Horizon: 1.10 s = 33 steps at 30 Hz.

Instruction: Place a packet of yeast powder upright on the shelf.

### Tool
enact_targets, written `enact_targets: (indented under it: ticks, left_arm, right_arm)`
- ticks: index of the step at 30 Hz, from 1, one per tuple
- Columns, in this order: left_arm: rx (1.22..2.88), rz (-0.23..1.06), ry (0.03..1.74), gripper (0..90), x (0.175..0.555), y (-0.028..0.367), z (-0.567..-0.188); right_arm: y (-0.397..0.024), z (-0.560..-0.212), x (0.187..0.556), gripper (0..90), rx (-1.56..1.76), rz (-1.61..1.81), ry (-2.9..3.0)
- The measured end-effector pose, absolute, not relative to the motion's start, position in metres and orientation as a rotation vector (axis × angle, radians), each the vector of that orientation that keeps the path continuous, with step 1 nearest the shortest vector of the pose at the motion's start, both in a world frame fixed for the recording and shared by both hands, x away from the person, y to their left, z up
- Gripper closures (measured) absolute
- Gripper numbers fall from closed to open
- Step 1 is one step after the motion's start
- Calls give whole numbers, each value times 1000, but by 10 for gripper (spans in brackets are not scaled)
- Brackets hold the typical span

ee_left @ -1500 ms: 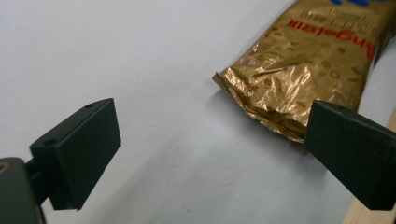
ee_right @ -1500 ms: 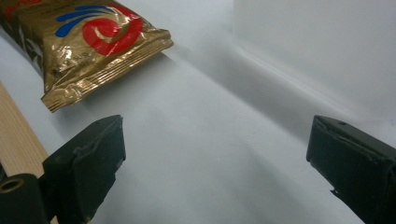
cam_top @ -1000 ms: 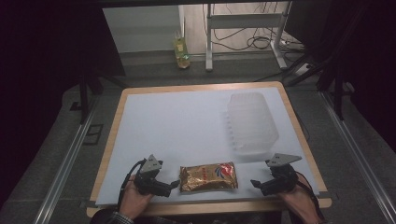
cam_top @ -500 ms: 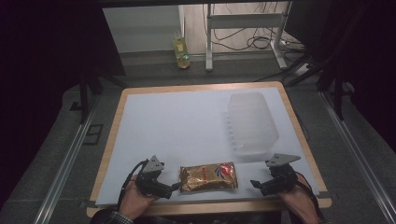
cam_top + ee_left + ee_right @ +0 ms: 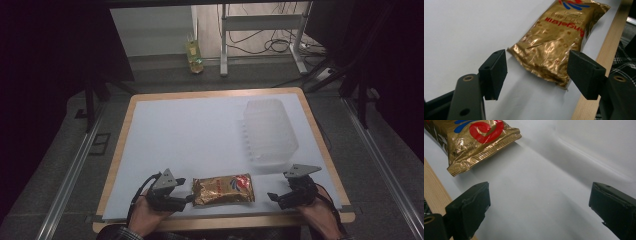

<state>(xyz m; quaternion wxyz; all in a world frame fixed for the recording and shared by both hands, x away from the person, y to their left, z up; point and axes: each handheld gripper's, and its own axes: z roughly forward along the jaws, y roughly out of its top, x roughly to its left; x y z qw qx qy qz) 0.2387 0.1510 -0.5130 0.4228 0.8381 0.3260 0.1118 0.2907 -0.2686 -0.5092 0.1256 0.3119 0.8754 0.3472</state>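
A crinkled gold foil snack packet with red and blue print (image 5: 223, 189) lies flat near the front edge of a white-topped, wood-rimmed table (image 5: 200, 130), between a person's two hand-held grippers. The left gripper (image 5: 189, 199) sits at the packet's sealed end; its jaws have just been closing, and in the left gripper view they straddle that end of the packet (image 5: 554, 47) without yet pressing on it, probably lined up for a pinch on the crimped seam. The right gripper (image 5: 271, 196) rests apart from the packet's other end, jaws spread wide over bare tabletop in the right gripper view, with the packet's corner (image 5: 474, 142) lying beyond them. A clear ribbed plastic container (image 5: 268, 131) stands toward the table's far right, well apart from the packet; it appears to hold nothing, and may be where the packet is headed.
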Motion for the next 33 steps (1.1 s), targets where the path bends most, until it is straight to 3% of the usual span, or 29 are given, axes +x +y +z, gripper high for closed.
enact_targets:
  ticks: [4, 10, 19, 33]
  left_arm:
    - [2104, 267, 805, 330, 236, 143, -509]
    - [2112, 277, 781, 476, 236, 137, -510]
    - [2107, 229, 732, 882, 246, 128, -516]
    - [2123, 178, 753, 897, 259, 119, -531]
  right_arm:
    - [-268, -509, 291, 38, 913, 1014, 2553]
    - [-268, -508, 291, 38, 924, 1033, 2552]
    - [-264, -509, 289, 45, 930, 1050, 2572]
    - [-252, -512, 286, 42, 856, 1007, 2620]
